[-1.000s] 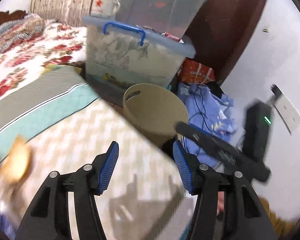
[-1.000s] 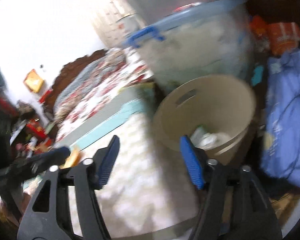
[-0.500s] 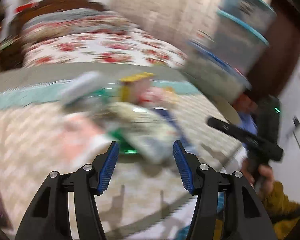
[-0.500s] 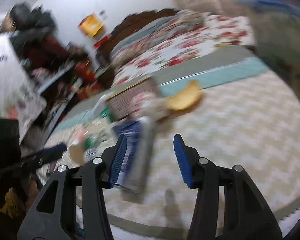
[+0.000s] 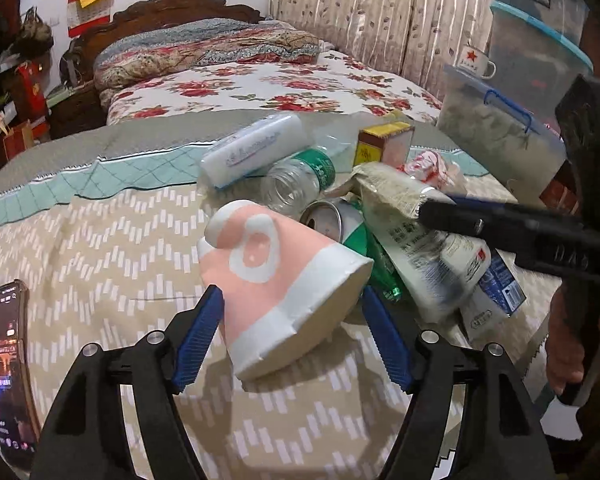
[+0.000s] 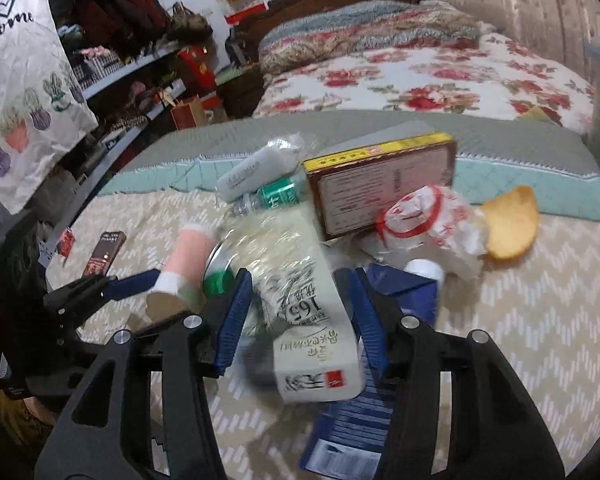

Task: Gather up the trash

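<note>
Presently left gripper [image 5: 292, 332], jaws opening, straddles the pink paper cup [image 5: 276, 280] lying on the bed [image 5: 100, 248] without pinching; cup looks light, crushable, best taken gently across its wall near the rim

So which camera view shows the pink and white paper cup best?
The left wrist view: the pink and white paper cup lies on its side, large and sharp, between the opening jaws. The right wrist view shows the same cup only small and blurred, at the left of the pile.
</note>
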{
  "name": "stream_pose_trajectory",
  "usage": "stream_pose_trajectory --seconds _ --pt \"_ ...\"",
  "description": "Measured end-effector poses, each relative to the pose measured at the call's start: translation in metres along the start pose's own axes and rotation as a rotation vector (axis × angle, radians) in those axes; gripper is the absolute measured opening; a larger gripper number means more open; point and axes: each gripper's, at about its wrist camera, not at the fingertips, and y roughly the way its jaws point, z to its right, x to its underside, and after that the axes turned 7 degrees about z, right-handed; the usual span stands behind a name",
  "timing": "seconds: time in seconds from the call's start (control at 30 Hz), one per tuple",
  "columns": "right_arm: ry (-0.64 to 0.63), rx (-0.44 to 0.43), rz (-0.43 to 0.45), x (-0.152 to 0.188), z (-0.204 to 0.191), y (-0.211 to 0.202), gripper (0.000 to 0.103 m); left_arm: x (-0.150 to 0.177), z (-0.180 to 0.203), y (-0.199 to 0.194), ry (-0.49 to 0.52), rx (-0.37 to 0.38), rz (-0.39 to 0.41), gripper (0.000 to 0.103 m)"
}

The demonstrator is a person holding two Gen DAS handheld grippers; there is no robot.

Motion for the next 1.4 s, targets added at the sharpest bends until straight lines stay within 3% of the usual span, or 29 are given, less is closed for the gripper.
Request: stream_pose_trajectory --seconds 0.23,0.43,0.53,0.57,0.8,0.9,1.03,1.1,1.13,1.17,1.23,1.4 --pt "-0.046 -0.082 -0.024 0.027 -0.036 0.000 0.051 0.000 -0.023 -0.023 -0.059 0.078 0.051 0.043" --pt "0.014 -0.155 -0.042 0.046 -0.044 0.000 0.016 -0.002 -0.032 -0.041 -0.073 0.061 0.075 0.026" --pt "0.013 -0.159 -0.017 0.051 -0.049 -0.008 0.012 -0.002 -0.035 -0.047 -0.083 0.062 0.086 0.019" --pt "0.011 -0.158 -0.004 0.052 -0.051 -0.013 0.008 -0.003 -0.036 -0.051 -0.088 0.067 0.099 0.004" --pt "0.044 -0.120 0.147 0.054 -0.037 -0.067 0.007 -0.015 -0.020 -0.075 -0.072 0.140 0.164 0.003" --pt "0.095 -0.131 0.158 0.056 -0.021 -0.083 0.007 -0.018 -0.005 -0.076 -0.033 0.159 0.161 0.003" --pt "0.195 -0.195 0.147 0.059 -0.001 -0.082 0.012 -0.023 0.000 -0.081 -0.031 0.178 0.173 0.003" --pt "0.262 -0.240 0.127 0.061 0.005 -0.074 0.024 -0.025 -0.001 -0.084 -0.032 0.168 0.185 0.003" --pt "0.282 -0.252 0.120 0.063 0.006 -0.072 0.062 -0.026 -0.003 -0.088 -0.035 0.159 0.195 0.003" --pt "0.306 -0.255 0.120 0.065 0.007 -0.069 0.093 -0.025 -0.005 -0.091 -0.039 0.155 0.200 0.003" --pt "0.301 -0.260 0.142 0.067 0.001 -0.067 0.090 -0.026 -0.012 -0.098 -0.055 0.145 0.216 0.003" --pt "0.237 -0.290 0.002 0.068 -0.033 -0.029 0.066 -0.026 -0.029 -0.109 -0.087 0.138 0.234 0.003"
